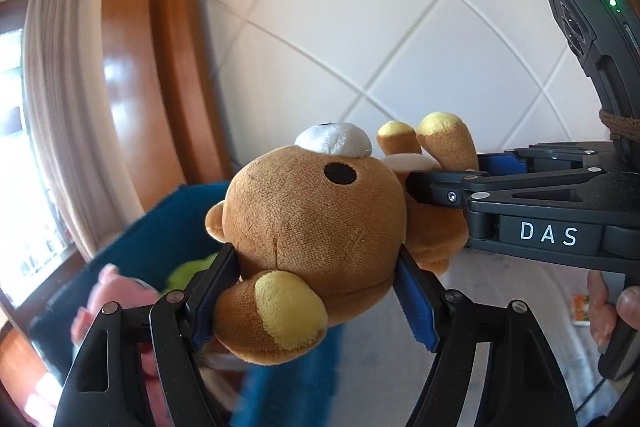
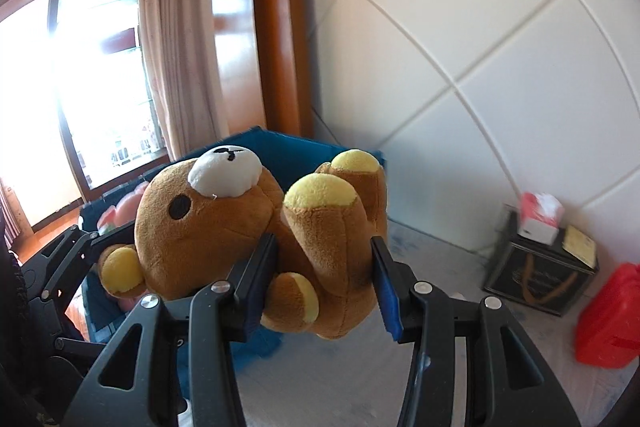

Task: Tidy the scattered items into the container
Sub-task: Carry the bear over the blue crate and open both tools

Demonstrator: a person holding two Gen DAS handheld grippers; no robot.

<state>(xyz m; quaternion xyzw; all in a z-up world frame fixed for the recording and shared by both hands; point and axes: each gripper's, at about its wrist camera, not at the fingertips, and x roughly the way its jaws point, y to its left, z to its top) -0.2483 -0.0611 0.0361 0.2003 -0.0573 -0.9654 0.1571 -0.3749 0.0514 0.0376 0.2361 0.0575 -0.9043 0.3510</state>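
A white tiled wall (image 2: 460,39) fills the background behind the blue bin (image 2: 296,147), and a wooden post (image 2: 276,27) with a pale curtain (image 2: 172,47) and a bright window (image 2: 80,75) stand to the left of the bin. Well to the right of the bin, on the pale surface (image 2: 340,379), sits a dark box (image 2: 536,271) with a red-and-white carton (image 2: 540,215) on top and a red plastic container (image 2: 608,319) just beside it. Nothing stands between the bear and the bin.

The blue bin is open at the top. Inside it lie a pink soft toy (image 1: 116,295) and something yellow-green (image 1: 192,271); both are blurred.

The brown teddy bear (image 1: 312,223) is lifted clear of the surface, in front of the bin and above its near edge, lying on its back with its white muzzle up. The left gripper (image 1: 316,287) clamps the bear's head, its blue pads (image 1: 412,303) pressed into the plush on both sides. The right gripper (image 2: 324,279) is closed on the bear's body and leg, narrower than the left, pads sunk into the fabric. A person's fingers (image 1: 608,311) wrap the right gripper's handle.
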